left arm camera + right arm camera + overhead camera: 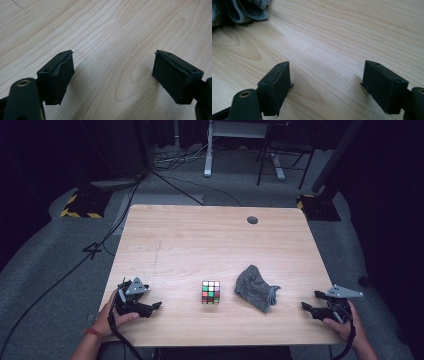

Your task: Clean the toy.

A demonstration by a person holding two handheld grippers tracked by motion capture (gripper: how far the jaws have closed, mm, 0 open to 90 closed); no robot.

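A scrambled colour cube [211, 292] stands on the wooden table [200, 235] near its front middle. Just right of it lies a crumpled grey cloth [256, 287], whose edge also shows at the top left of the right gripper view [239, 10]. My left gripper [152, 307] rests low at the front left, pointing right toward the cube, well apart from it. Its jaws [113, 53] stand open over bare wood. My right gripper [311, 301] sits at the front right, pointing left toward the cloth. It is open too [327, 63], with nothing between its pads.
A dark round cable hole [252, 220] sits near the table's back right. Black cables [125, 205] run over the grey floor at the left. A white desk leg [208, 155] and a chair frame [285, 160] stand behind the table.
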